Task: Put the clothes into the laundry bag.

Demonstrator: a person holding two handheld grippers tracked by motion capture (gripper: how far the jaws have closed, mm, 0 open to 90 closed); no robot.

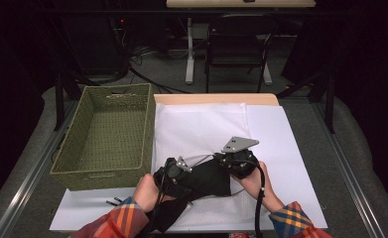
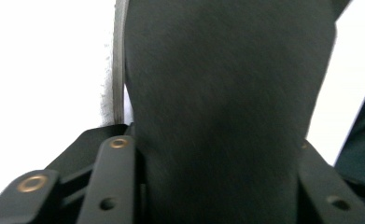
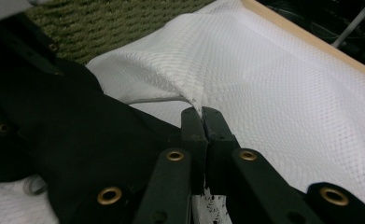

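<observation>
You are working at the lower centre of the high view, where a black cloth (image 1: 201,181) is lying on a white mesh fabric (image 1: 201,126) spread over a white sheet (image 1: 286,148) on the table. Your left gripper (image 1: 174,171) is sitting at the left edge of the black cloth, just right of the green woven basket (image 1: 107,134), which is occupying the left half of the frame. In the left gripper view, the black cloth (image 2: 217,93) is rising up the centre of the frame between the two jaws, which are standing apart; whether the pads are pressing on it you cannot tell. Your right gripper (image 1: 233,161), carrying its grey three-cornered plate, is sitting at the right edge of the black cloth. In the right gripper view, the right gripper (image 3: 202,116) is clenched, pinching a raised fold of the white mesh fabric (image 3: 273,79) at the frame's centre, with the black cloth (image 3: 77,135) lying to the left.
</observation>
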